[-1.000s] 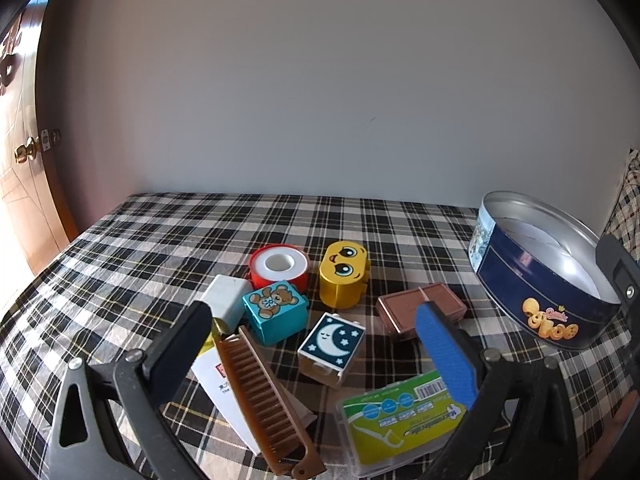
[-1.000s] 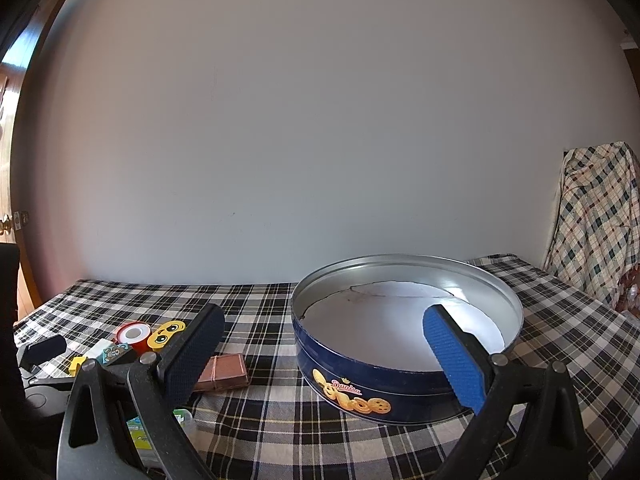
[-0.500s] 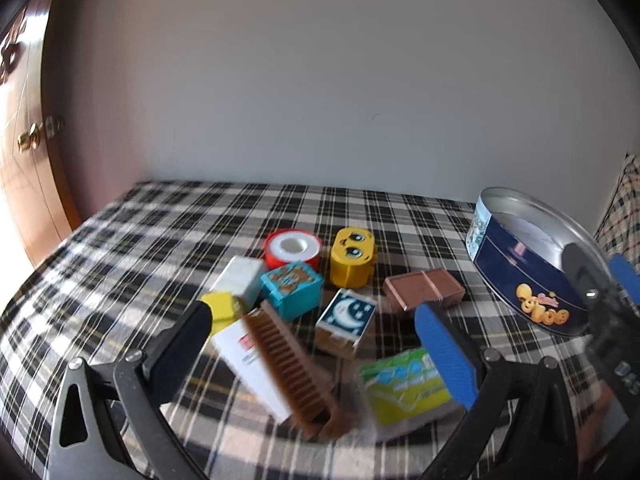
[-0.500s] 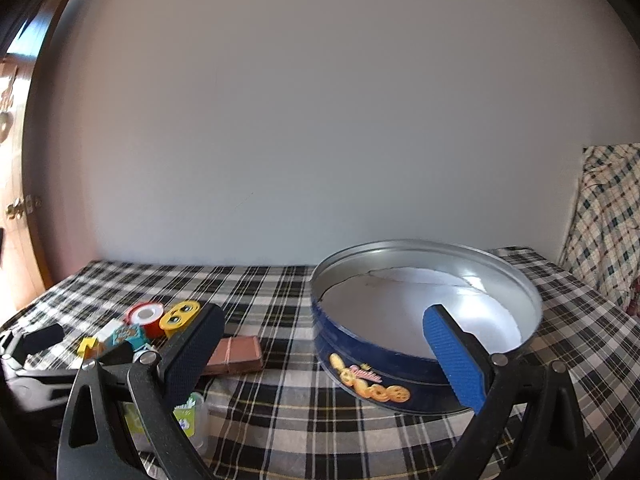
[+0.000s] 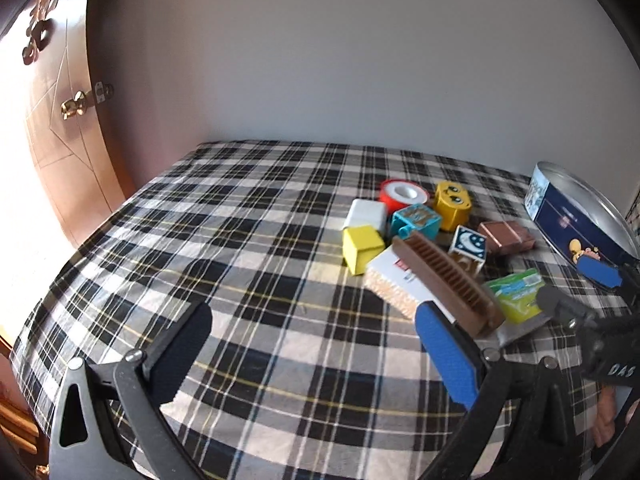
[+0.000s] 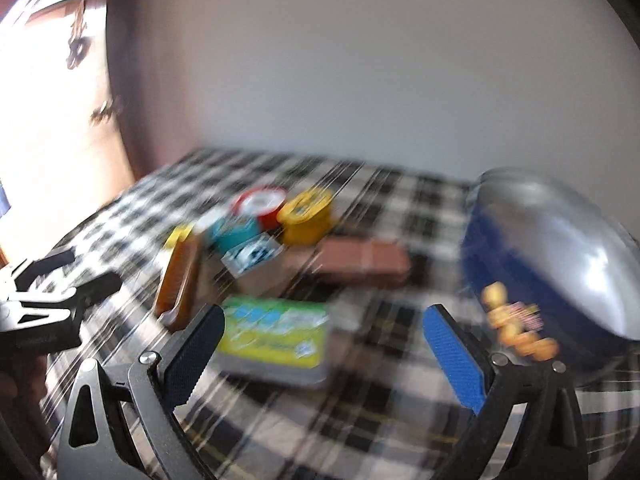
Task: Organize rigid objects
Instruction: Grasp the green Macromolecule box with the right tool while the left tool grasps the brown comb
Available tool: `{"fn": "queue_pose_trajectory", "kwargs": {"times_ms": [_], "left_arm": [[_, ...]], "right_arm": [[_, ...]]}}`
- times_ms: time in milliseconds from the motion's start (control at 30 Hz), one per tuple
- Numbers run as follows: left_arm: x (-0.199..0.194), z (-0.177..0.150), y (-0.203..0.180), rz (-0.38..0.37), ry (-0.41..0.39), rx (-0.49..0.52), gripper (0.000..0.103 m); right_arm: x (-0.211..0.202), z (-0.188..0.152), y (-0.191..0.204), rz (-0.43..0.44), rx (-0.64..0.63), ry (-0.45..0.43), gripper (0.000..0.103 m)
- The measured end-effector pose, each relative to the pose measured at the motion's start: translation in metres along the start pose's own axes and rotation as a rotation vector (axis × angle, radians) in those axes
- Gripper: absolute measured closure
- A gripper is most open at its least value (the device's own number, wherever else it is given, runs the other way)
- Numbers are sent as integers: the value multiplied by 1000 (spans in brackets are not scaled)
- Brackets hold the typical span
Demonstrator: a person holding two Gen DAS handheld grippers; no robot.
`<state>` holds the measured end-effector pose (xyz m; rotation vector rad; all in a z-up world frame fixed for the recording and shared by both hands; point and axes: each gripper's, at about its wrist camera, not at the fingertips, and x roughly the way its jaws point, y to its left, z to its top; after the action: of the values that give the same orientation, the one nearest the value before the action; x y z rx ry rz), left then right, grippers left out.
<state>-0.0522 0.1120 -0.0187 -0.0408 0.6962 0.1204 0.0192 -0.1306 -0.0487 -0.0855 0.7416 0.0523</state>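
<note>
- Plaid tablecloth covers the table, plain white wall behind, wooden door at the left side.
- Small rigid items sit clustered on the cloth: red tape roll, yellow face block, teal bear block, white block, yellow cube, moon block, brown case.
- Brown comb lies tilted on top of a white box; green floss pack just beside the comb's near end.
- Blue cookie tin stands open to the right of the pile, lid off; right wrist view is motion-blurred but the tin's inside looks bare, no items seen in it.
- Left gripper jaws wide apart, holding nothing, hovering over bare cloth to the left of the pile.
- Right gripper jaws wide apart, holding nothing, low over the table with the floss pack just ahead between the fingers.
- Progress judgement: barely started, nothing sorted; every item appears to be out on the cloth.
- Likely next: right gripper takes the floss pack, then moves it to the tin; the rest of the pile remains.
</note>
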Motion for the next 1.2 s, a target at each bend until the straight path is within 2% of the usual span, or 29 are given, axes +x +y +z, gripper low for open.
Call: {"fn": "queue_pose_trajectory", "kwargs": {"times_ms": [133, 267, 333, 400, 533, 600, 700, 767, 867, 900, 1100, 1200], "left_arm": [[-2, 1, 1, -36, 11, -30, 0], [-5, 6, -7, -48, -5, -23, 1], [-6, 9, -12, -60, -9, -16, 1], [-5, 13, -20, -70, -13, -8, 1], [3, 21, -41, -106, 8, 4, 7], [11, 24, -52, -115, 31, 10, 11], [30, 25, -66, -148, 99, -15, 21], [44, 26, -74, -163, 149, -28, 31], [56, 23, -81, -148, 176, -27, 44], [58, 22, -80, -161, 170, -28, 44], [64, 18, -55, -331, 186, -98, 60], [60, 17, -47, -303, 175, -102, 61]], "right_arm": [[17, -2, 15, 19, -22, 83, 2], [45, 1, 23, -8, -38, 196, 3], [53, 2, 23, 11, -26, 215, 18], [49, 2, 18, 14, -10, 210, 19], [33, 2, 6, 2, -8, 131, 19], [20, 3, -3, -52, -20, 46, 19], [6, 6, -19, -146, 1, -64, 19], [1, 7, -28, -193, 22, -105, 19], [-3, 12, -38, -210, 57, -133, 18], [-4, 12, -40, -202, 64, -135, 18], [-16, 8, -45, -171, 69, -154, 18], [-16, 6, -39, -170, 70, -164, 18]]}}
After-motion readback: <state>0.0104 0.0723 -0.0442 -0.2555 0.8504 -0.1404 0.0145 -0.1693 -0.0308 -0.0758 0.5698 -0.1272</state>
